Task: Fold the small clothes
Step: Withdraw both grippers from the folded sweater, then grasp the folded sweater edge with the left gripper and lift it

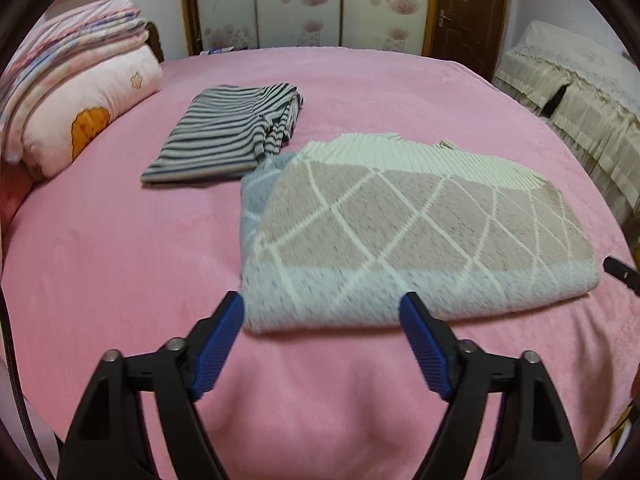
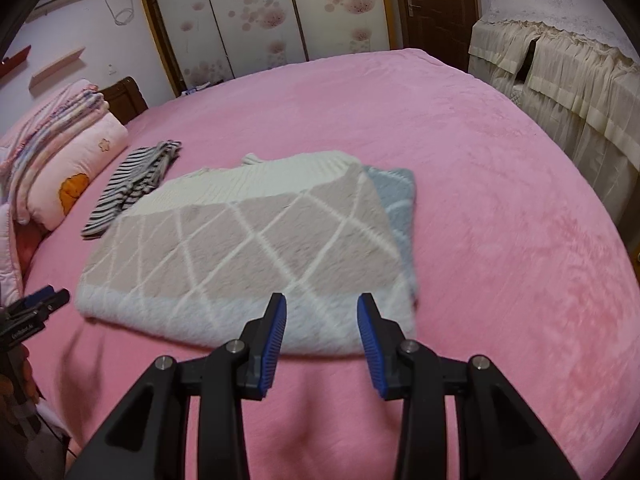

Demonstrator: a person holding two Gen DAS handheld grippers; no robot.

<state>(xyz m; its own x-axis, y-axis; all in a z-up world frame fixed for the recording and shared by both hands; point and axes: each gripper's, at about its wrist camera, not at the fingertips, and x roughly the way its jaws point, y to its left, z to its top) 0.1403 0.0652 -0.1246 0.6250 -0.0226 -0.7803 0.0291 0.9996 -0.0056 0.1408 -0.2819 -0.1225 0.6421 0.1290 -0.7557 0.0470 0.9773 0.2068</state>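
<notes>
Bed [image 1: 120, 240]: pink fleece cover, carrying all items.

Sweater [image 1: 400, 232]: diamond-patterned knit in beige, pale blue and cream, folded into a rectangle; lay near the bed's near edge, roughly central. A blue-grey layer showed from under one side. Ribbed cream band faced the far edge.

Striped garment [image 1: 232, 136]: grey-and-white, folded, lay beyond the sweater toward the pillow end, its near corner just beside the sweater.

Pillow [image 1: 88, 120]: pale pink with orange motif, at the bed's head end; folded quilts [image 1: 72, 36] stacked on it.

Left gripper [image 1: 322, 308]: fingers spread wide, holding nothing, hovering over the bed's near edge at the sweater's near hem.

Right gripper [image 2: 322, 310]: fingers parted moderately, narrower than the left, holding nothing; tips over the sweater's near hem, toward its blue-grey side.

Surroundings: wardrobe [image 1: 300, 4] with floral sliding doors beyond the far edge; brown door [image 2: 436, 4]; cream-draped furniture [image 2: 560, 92] beside the bed.
</notes>
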